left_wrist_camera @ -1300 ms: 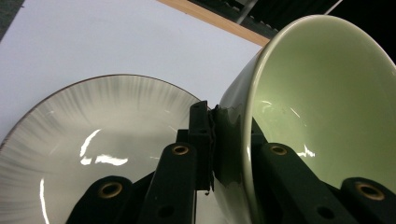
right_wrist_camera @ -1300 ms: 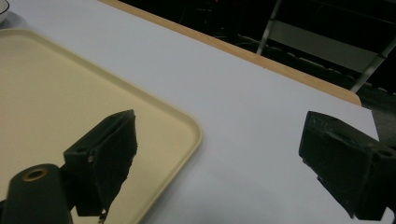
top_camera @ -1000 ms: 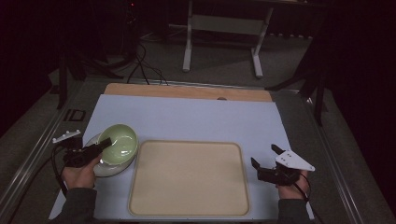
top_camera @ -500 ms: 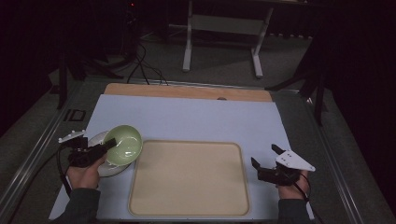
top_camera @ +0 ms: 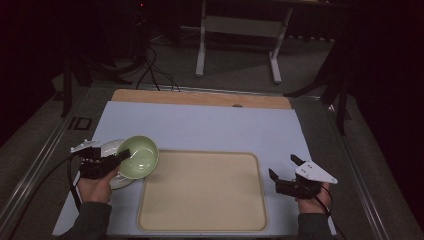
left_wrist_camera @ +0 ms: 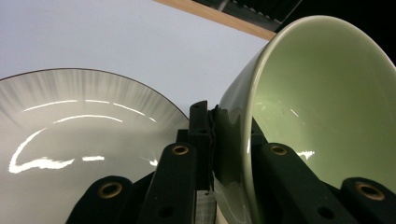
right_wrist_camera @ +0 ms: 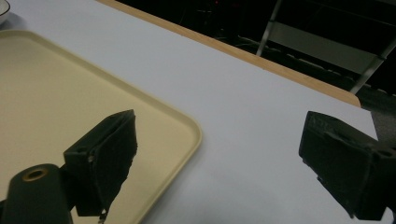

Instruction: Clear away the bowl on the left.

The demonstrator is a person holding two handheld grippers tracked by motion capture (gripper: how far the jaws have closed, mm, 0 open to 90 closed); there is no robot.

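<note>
Looking at the bowl point(top_camera: 138, 157) first: it's a pale green glazed one, glossy, smooth inside, and you've got it tipped so the opening faces up and toward the far right. Your left gripper point(top_camera: 120, 156) is clamped on its rim, one jaw inside the bowl and one on the outer wall, which the left gripper view makes really clear point(left_wrist_camera: 299, 116). It sits at the near left of the table, just over the right part of a white plate point(top_camera: 111, 150) with a thin dark edge and a ribbed look to its rim point(left_wrist_camera: 70, 121). Can't tell if the bowl's bottom touches the plate or hangs just above it.

Now for room. The bowl's right side sits right at the far left corner of the beige tray point(top_camera: 202, 192), which has a raised rounded lip and a bare flat floor. The tray takes up the near middle of the light blue mat point(top_camera: 200, 125), and the whole far half of that mat is free up to the wooden strip point(top_camera: 200, 97) along the far edge.

Your right gripper point(top_camera: 282, 167) sits off the tray's right edge, near side, jaws spread wide apart with nothing between them. In the right gripper view one jaw hangs over the tray's corner lip point(right_wrist_camera: 187, 126), the other over bare mat.
</note>
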